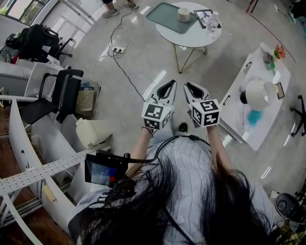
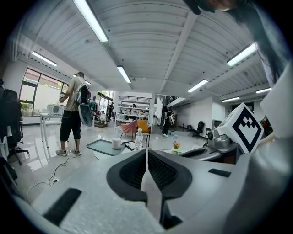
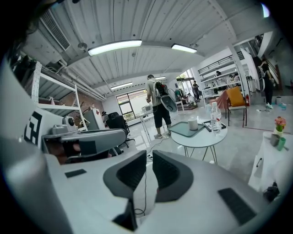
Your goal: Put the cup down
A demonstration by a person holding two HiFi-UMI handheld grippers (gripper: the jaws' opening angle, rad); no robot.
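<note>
Left claw (image 2: 146,154) shut tight, jaws pressed together at the tips, nothing between them. Right claw (image 3: 149,159) shut as well, just a thin slit between the jaws, nothing held. Both up in the air, side by side and near each other, over the shiny grey floor (image 1: 229,52), each with a black-and-white marker cube on top. Both aimed far ahead at a round desk (image 1: 191,36).

White cup (image 1: 183,15) far away, standing upright on a green tray (image 1: 160,13) on that round desk. Well apart from both claws. Clear water bottle (image 1: 213,22) to the right of the cup on the same desk, near a dark flat frame (image 1: 202,14).

Over on the right, a long white desk (image 1: 236,112) with a lamp (image 1: 260,94) with a white shade, something fluffy and blue (image 1: 255,117) near it, and a little flower (image 1: 279,51) at the far end.

Over on the left, a black chair (image 1: 62,95) just beside a woven bin (image 1: 86,100), and a black bag (image 1: 33,40) farther off.

On the floor between the claws and the round desk, a thin black cable (image 1: 125,72) running from a white power strip (image 1: 118,49).

Person (image 2: 73,109) in dark shorts with a backpack, standing just left of the round desk.
</note>
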